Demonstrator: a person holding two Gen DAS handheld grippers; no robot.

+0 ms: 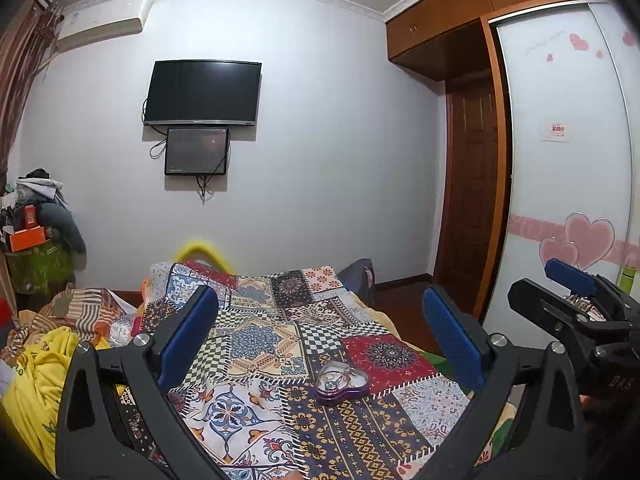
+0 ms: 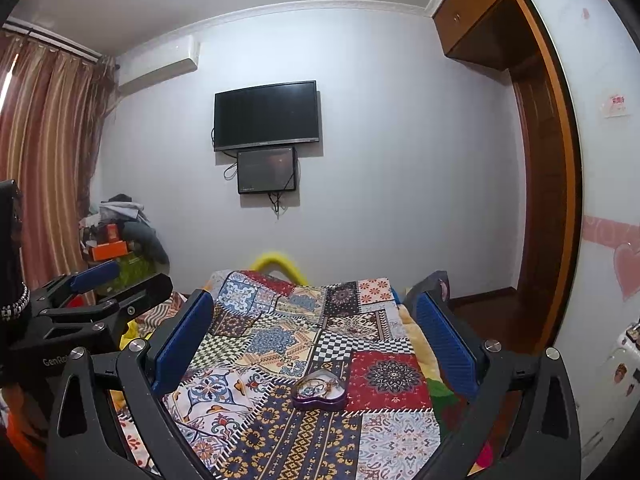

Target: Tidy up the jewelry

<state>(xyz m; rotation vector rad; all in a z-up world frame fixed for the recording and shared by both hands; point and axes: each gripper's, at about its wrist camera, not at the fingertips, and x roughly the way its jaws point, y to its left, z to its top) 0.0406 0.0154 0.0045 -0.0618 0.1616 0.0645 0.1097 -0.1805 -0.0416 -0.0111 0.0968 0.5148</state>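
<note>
Jewelry sits inside a purple heart-shaped box (image 1: 342, 385) that rests on the patchwork quilt (image 1: 256, 340) of the bed, roughly midway between the two grippers. Thin chain-like pieces show in the box; whether a clear lid covers it cannot be told. No loose pieces are visible on the quilt around the box.

Step in hand: both grippers hover above the near end of the bed, level and facing the box, neither in contact with it. This arrangement fits two stages equally: an approach to a box whose contents are to be sorted, or a withdrawal from a box into which the pieces have been gathered. The views do not settle which.

Requirements of any move at the box: it is small and low, and it lies on soft bedding that is likely to yield under pressure, so a slow descent and a light grip across its side walls are advisable. Fine chains are likely to snag or tangle.

Fingers:
- Left gripper (image 1: 320, 344): blue pads spread wide, holding nothing, touching nothing.
- Right gripper (image 2: 316, 344): blue pads spread wide, likewise empty and clear of the quilt.

Each gripper is visible at the edge of the other's view, held just beside it.
</note>
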